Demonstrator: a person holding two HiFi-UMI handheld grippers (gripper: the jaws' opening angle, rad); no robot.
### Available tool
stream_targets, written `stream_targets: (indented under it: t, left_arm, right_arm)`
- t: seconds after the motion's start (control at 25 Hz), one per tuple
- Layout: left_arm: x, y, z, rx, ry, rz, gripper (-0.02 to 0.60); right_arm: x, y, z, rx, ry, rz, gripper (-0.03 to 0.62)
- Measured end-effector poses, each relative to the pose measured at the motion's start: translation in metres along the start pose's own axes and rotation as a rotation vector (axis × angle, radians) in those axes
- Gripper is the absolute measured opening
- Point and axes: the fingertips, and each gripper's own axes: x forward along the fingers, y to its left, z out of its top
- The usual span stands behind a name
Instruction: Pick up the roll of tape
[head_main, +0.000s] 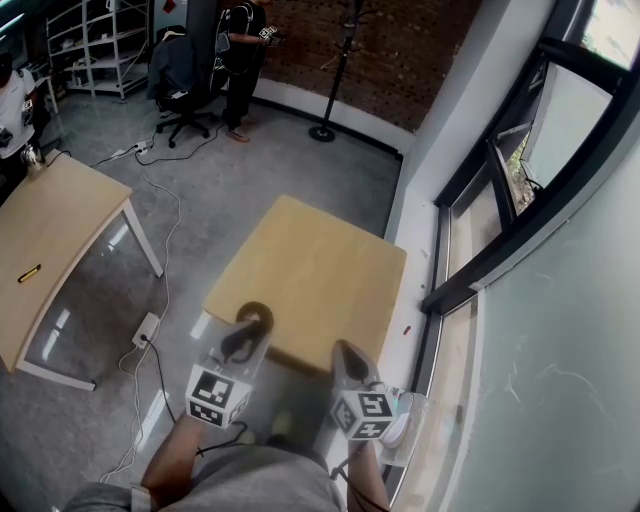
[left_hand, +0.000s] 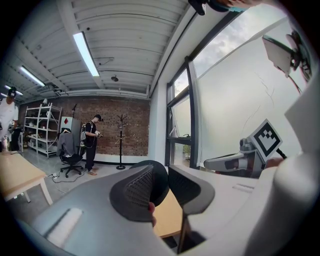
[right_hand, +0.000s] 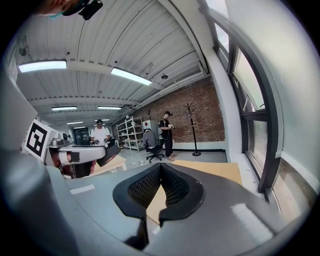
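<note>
A dark roll of tape (head_main: 254, 316) hangs just above the near left corner of the light wooden table (head_main: 320, 255), and my left gripper (head_main: 248, 330) is shut on it. In the left gripper view the black roll (left_hand: 160, 176) sits pinched between the two ribbed pads. To its right, my right gripper (head_main: 346, 354) hovers over the table's near edge with nothing in it. Its pads (right_hand: 145, 187) touch at the tips in the right gripper view. That view also shows the roll (right_hand: 109, 154) held out at the left.
A second wooden table (head_main: 50, 230) stands to the left, with cables and a power strip (head_main: 148, 328) on the floor between. A window wall (head_main: 480, 230) runs along the right. An office chair (head_main: 180, 80), a coat stand (head_main: 325, 130) and people are far back.
</note>
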Motion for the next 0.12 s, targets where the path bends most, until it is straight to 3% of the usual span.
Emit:
stream_targets:
  t: [0.12]
  left_arm:
    - [0.0018,-0.0014,0.0016,0.005,0.0,-0.001,0.092]
  right_arm:
    - [0.0,-0.0034,-0.0018,-0.002,0.001,-0.005,0.014]
